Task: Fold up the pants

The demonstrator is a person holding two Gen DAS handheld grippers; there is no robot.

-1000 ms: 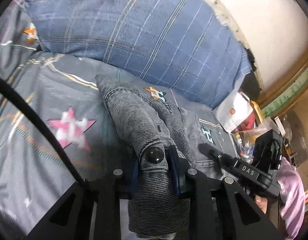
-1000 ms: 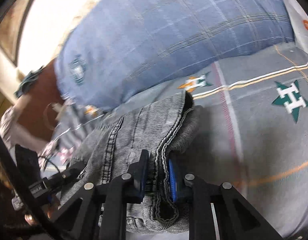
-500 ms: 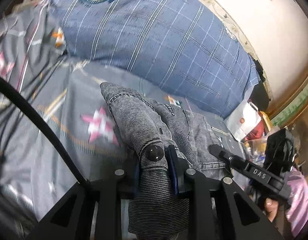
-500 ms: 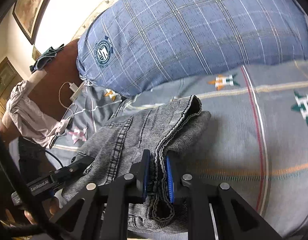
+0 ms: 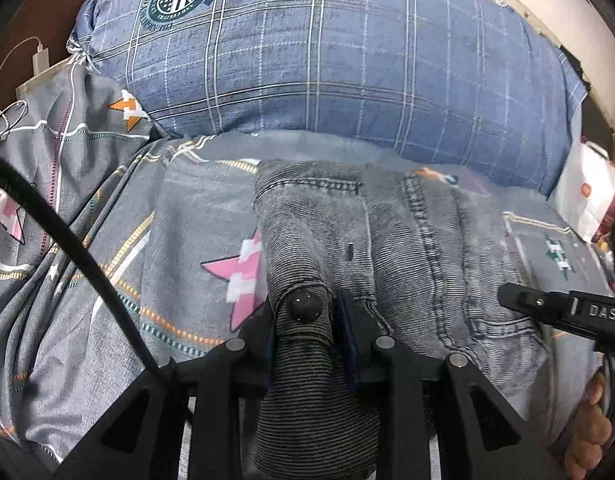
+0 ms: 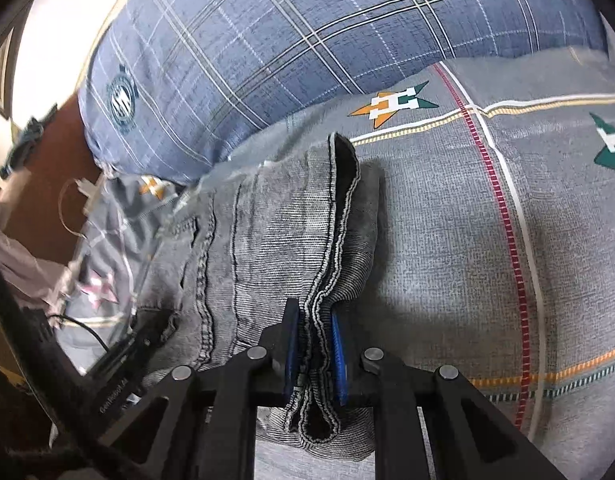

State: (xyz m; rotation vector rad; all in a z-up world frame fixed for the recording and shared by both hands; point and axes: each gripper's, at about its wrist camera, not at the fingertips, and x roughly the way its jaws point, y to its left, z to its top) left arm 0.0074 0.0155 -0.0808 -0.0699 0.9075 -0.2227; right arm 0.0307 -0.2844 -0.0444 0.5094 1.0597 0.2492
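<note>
Grey denim pants (image 5: 407,240) lie folded on a grey patterned bedsheet (image 5: 107,280). My left gripper (image 5: 307,320) is shut on the waistband end, right by its dark button (image 5: 305,306). My right gripper (image 6: 313,344) is shut on the stacked hem edges of the pants (image 6: 267,240). Both hold the cloth low over the bed. The other gripper's body shows at the right edge of the left wrist view (image 5: 567,312) and at the lower left of the right wrist view (image 6: 119,376).
A large blue plaid pillow (image 5: 327,52) lies just beyond the pants, also in the right wrist view (image 6: 307,32). A white bag (image 5: 587,196) sits at the far right. A charger with its cable (image 5: 39,60) rests on the brown headboard at left.
Both grippers have carried the pants toward the pillow and turned. The pants now lie spread flatter on the sheet. Both grips stay shut.
</note>
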